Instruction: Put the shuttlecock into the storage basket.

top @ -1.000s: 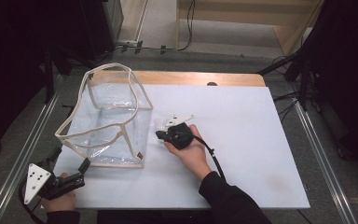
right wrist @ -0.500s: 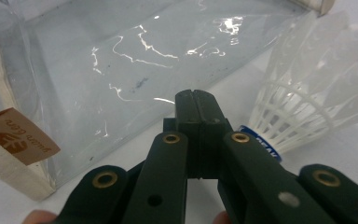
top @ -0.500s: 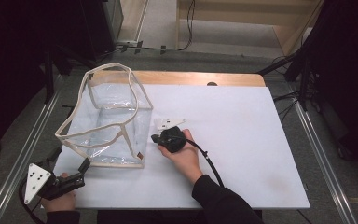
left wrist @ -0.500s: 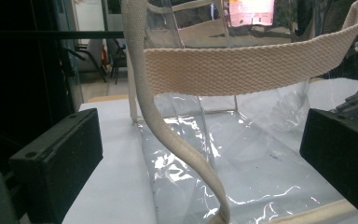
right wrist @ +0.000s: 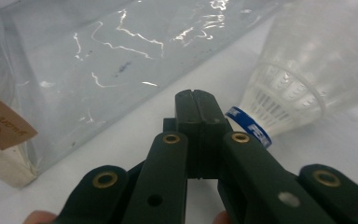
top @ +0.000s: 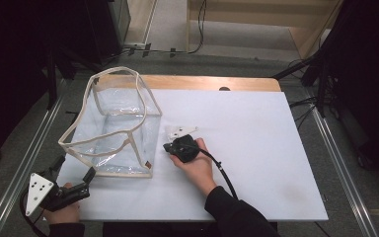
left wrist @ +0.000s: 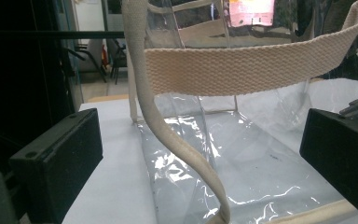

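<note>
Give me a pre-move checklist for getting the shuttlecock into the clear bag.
1. Right gripper open for pickup: not ok, jaws shut with nothing between them.
2. Shuttlecock within reach: ok, lying on its side on the table just beside the shut jaws.
3. Clear bag upright, mouth open: ok.
4. Left gripper steadying the bag: not ok, jaws open at its near corner, the strap loose between them.
5. Shuttlecock cork end free to grasp: cannot tell, hidden behind the right gripper.
</note>
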Demonstrator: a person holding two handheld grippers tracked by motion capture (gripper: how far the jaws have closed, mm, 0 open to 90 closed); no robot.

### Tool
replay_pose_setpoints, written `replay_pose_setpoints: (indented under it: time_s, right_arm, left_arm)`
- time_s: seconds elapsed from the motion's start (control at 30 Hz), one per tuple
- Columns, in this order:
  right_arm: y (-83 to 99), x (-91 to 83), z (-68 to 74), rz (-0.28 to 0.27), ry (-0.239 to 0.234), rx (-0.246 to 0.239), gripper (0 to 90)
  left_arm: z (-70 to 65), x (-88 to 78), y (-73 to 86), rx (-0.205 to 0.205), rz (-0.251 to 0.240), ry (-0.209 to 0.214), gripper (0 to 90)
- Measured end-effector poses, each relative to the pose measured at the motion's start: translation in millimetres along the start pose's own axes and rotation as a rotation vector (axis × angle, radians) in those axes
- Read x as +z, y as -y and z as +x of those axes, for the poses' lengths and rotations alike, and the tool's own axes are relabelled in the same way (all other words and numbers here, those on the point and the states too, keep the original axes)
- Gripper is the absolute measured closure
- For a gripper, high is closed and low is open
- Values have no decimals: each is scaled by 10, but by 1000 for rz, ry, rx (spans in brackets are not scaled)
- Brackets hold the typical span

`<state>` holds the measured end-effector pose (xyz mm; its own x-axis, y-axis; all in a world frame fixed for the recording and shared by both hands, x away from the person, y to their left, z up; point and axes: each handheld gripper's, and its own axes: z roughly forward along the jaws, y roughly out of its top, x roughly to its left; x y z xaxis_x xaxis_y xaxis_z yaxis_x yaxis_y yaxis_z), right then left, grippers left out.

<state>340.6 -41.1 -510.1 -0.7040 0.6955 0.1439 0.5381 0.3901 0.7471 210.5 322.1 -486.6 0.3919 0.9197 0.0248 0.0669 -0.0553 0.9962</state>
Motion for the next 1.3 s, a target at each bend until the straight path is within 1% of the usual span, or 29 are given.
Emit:
replay_pose_setpoints:
  time_s: [0.37, 0.4, 0.43, 0.63, 0.83, 0.97, 1.03, 1.3]
  right_arm:
    - [84, -132, -137, 10, 24, 8, 882]
    - [94, -143, -143, 13, 27, 13, 882]
    - [105, -150, -156, 10, 26, 7, 881]
    - [161, -211, -183, 16, 36, 7, 881]
    - [218, -282, -240, 15, 41, 26, 881]
    - [253, -330, -281, 15, 52, 28, 882]
    - [272, -357, -298, 15, 57, 42, 881]
    - [356, -468, -399, 13, 78, 55, 881]
  left_arm:
    - [-2, 1, 0, 2, 1, 1, 0]
    - [-2, 1, 0, 2, 1, 1, 0]
    - [-2, 1, 0, 2, 1, 1, 0]
    - [-3, 1, 0, 2, 2, 1, 0]
    - [-3, 0, 0, 2, 2, 1, 0]
    - [-3, 1, -1, 4, 2, 2, 0]
    - [-4, 1, -1, 5, 3, 1, 0]
    - [-5, 1, -1, 5, 4, 0, 0]
